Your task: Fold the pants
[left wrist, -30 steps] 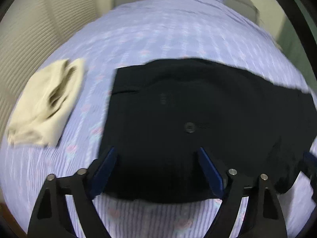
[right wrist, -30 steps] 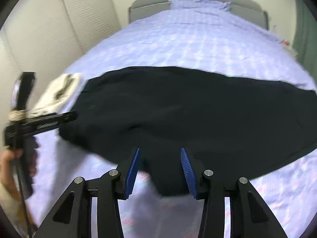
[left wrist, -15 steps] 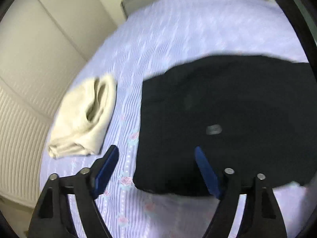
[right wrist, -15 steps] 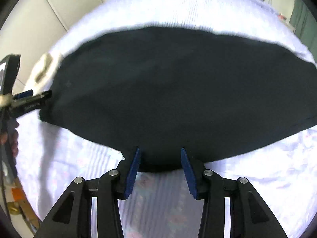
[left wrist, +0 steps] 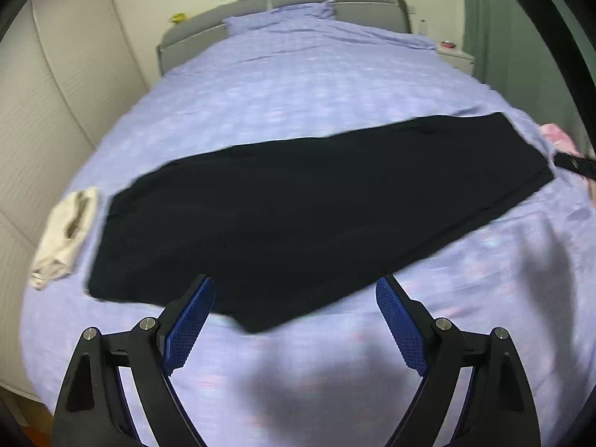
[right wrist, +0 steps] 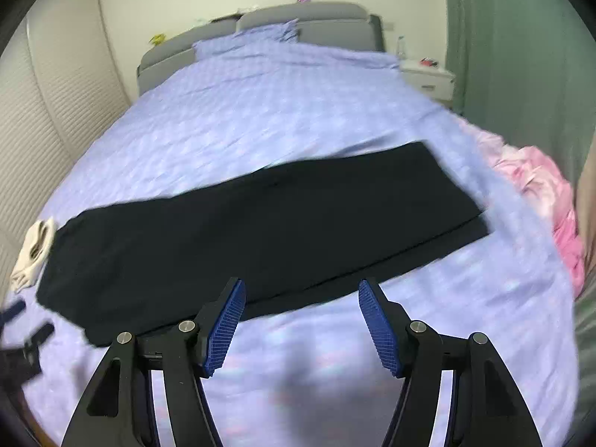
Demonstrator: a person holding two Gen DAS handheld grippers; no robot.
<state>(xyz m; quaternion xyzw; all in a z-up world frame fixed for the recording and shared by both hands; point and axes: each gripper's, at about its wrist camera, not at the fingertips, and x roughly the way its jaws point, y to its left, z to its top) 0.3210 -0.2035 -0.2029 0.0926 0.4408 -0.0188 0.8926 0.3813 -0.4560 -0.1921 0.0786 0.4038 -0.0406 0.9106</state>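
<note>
On bed point(left wrist: 298, 85) | one black pants point(left wrist: 298, 208) | one cream garment point(left wrist: 65, 234) | left hand-held gripper point(left wrist: 294, 320), right hand-held gripper point(right wrist: 301, 320) agape, empty

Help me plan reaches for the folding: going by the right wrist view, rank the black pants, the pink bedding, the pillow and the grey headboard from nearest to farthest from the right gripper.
From the right gripper:
1. Black pants, straight ahead across the bed.
2. Pink bedding, off to the right edge.
3. Pillow, at the far end.
4. Grey headboard, just behind the pillow.
</note>
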